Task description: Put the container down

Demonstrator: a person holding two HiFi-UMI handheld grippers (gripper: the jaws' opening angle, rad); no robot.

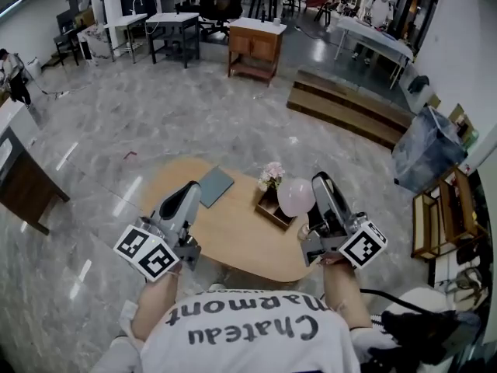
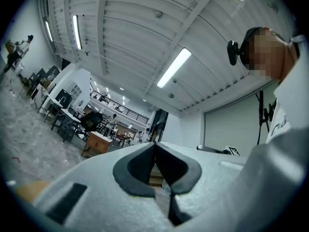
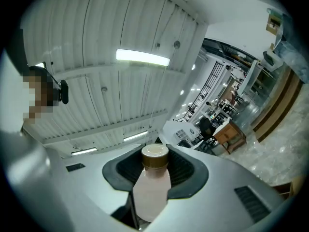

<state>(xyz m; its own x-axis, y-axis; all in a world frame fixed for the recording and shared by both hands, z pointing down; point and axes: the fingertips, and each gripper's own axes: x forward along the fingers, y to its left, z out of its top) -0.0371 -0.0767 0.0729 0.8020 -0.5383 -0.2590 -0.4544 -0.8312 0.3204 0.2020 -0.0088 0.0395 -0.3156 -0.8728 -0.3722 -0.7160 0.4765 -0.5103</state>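
Nearest the table's point(image 1: 233, 231) front edge, the right gripper point(image 1: 318, 186) is clamped at about half width on the container point(image 3: 150, 190), a pale pink bottle with a brown cap. The bottle's body sits deep between the dark pads point(image 3: 186, 170). Its cap reaches just to the tips and points away along the jaws, which tilt up toward the ceiling. From the head view the container hangs over the table's right part, on the inner side of the right gripper, overlapping the right end of a small wooden tray point(image 1: 272, 208). Whether it touches the tray cannot be told.

The left gripper point(image 1: 190, 191) is over the table's left part, well apart from the container, jaws drawn together at the tips with nothing between them.

Farther in on the table are pink flowers point(image 1: 272, 175) in the tray and a grey-blue book point(image 1: 214, 186) to their left.

Beyond the table's far side lie a low wooden platform point(image 1: 345, 107) and a wooden cabinet point(image 1: 255, 49).
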